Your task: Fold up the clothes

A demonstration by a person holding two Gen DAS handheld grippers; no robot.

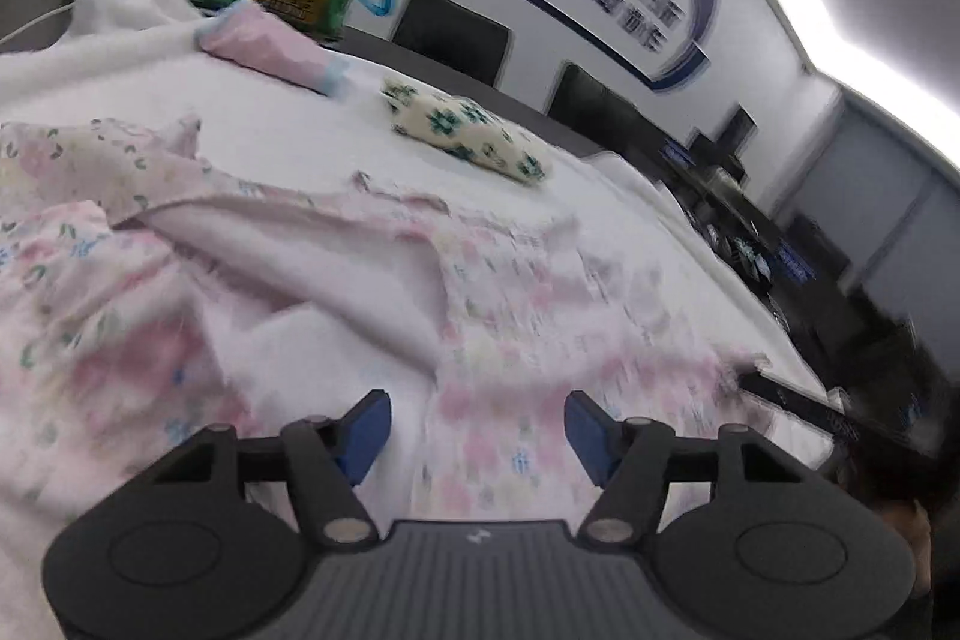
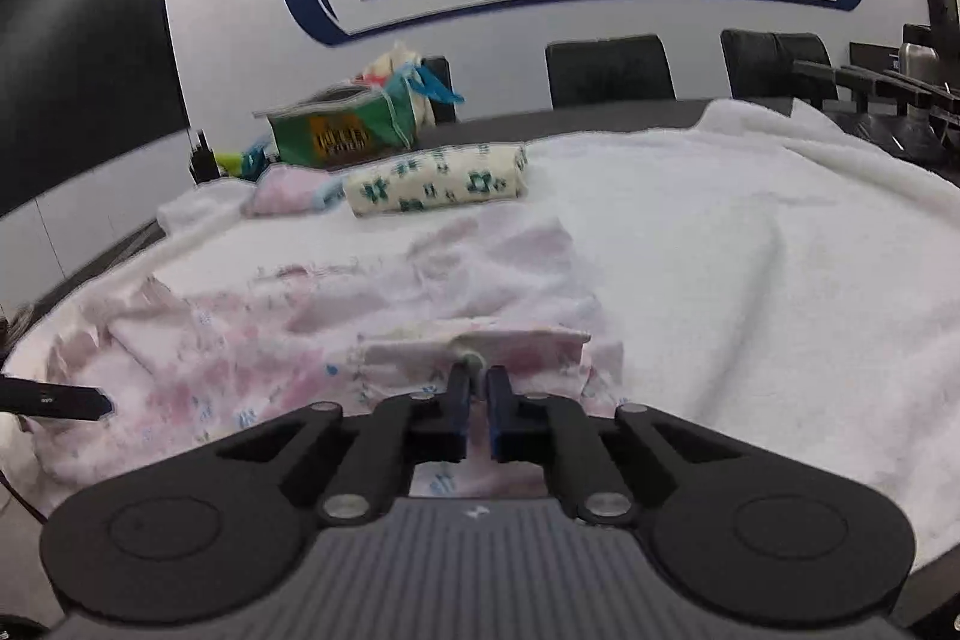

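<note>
Pink garment, pale and flower-printed, lies rumpled and half spread on the white towel that covers the desk, taking up the near left part of it. One flap is turned over so the plain inner side shows in the left wrist view.

Right gripper has its fingers together, clamped on a doubled edge of the garment at the desk's near edge. That edge stands up as a small raised fold just beyond the fingertips, which suggests the pinch is there to lift or carry that edge across the rest of the cloth.

Left gripper hangs low over the garment's near side with its fingers wide apart and nothing between them. The view is motion-blurred, so I cannot tell whether it touches the fabric. Judging by its place, it is set either to catch a second edge or to have just let one go; the pictures fit both.

Toward the far left corner sit two small bundles side by side: a cream one with green flowers and a pink one with a blue hem. Both look compact, as folded pieces put aside out of the working area would. Behind them stands a green bag with blue handles.
</note>
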